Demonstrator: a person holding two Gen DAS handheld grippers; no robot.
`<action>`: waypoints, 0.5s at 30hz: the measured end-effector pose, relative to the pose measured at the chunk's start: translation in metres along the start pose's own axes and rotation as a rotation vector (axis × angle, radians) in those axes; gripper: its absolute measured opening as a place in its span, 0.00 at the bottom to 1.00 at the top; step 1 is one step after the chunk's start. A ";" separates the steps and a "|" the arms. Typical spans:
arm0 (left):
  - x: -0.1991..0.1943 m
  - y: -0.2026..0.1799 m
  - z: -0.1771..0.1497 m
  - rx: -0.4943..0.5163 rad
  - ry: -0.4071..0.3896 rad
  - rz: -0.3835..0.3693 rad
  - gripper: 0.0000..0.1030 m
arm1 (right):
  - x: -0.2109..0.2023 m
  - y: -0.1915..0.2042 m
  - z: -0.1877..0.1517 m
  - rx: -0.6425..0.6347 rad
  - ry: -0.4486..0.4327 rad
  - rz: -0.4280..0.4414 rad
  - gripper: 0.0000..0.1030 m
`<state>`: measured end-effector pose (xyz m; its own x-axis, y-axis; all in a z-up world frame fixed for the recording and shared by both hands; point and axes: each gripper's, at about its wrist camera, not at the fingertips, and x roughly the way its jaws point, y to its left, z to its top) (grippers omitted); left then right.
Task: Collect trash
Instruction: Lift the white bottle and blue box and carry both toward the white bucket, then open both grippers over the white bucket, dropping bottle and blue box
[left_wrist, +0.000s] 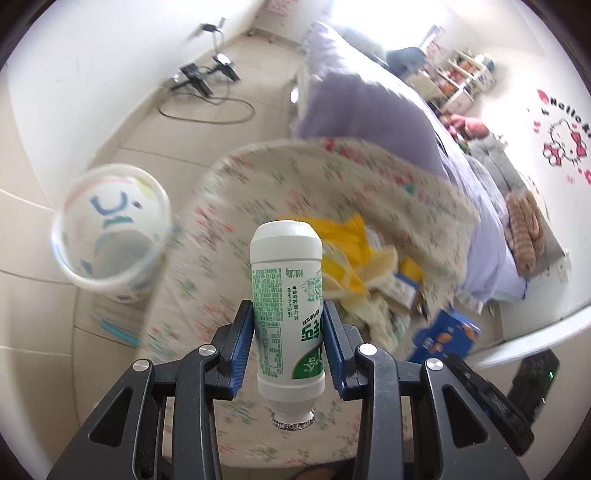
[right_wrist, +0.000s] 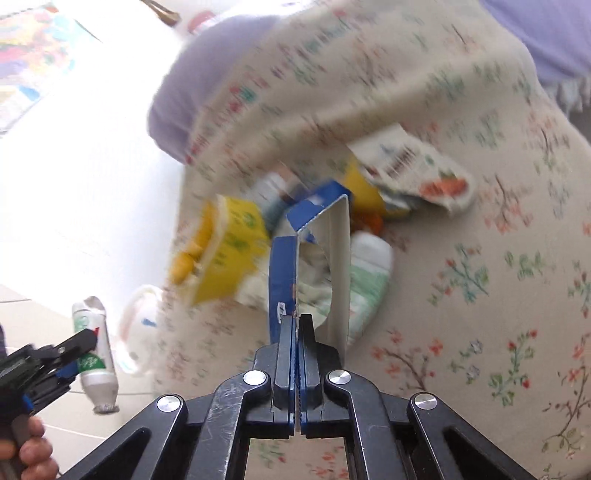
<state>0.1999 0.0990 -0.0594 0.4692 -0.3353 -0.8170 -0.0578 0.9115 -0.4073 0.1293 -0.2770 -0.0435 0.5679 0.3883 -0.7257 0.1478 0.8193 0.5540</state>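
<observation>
My left gripper (left_wrist: 286, 310) is shut on a white bottle with a green label (left_wrist: 286, 280). The bottle is held mouth toward the camera, above the edge of a round table with a floral cloth (left_wrist: 258, 177). A white round bin with blue drawings (left_wrist: 110, 206) stands on the floor to the left. My right gripper (right_wrist: 296, 319) is shut on the thin wall of an open blue carton (right_wrist: 282, 273), over a pile of trash on the cloth. In the right wrist view the left gripper (right_wrist: 79, 356) and its bottle (right_wrist: 98, 354) show at lower left, in front of the bin (right_wrist: 138, 328).
The pile holds yellow wrappers (right_wrist: 232, 251), another white and green bottle (right_wrist: 369, 280) and a crumpled printed pack (right_wrist: 417, 173). A bed with a purple cover (left_wrist: 369, 103) stands behind the table. Cables and a black stand (left_wrist: 199, 81) lie on the tiled floor.
</observation>
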 end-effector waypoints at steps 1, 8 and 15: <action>-0.003 0.008 0.007 -0.007 -0.013 0.012 0.38 | -0.002 0.006 0.001 -0.007 -0.009 0.019 0.00; -0.003 0.097 0.064 -0.151 -0.082 0.080 0.38 | 0.012 0.092 -0.002 -0.223 -0.008 0.111 0.00; 0.013 0.160 0.073 -0.264 -0.099 0.166 0.38 | 0.100 0.206 -0.014 -0.355 0.093 0.250 0.00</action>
<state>0.2615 0.2580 -0.1057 0.5170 -0.1504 -0.8427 -0.3616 0.8539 -0.3742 0.2054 -0.0633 -0.0073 0.4729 0.6163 -0.6297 -0.2813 0.7829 0.5549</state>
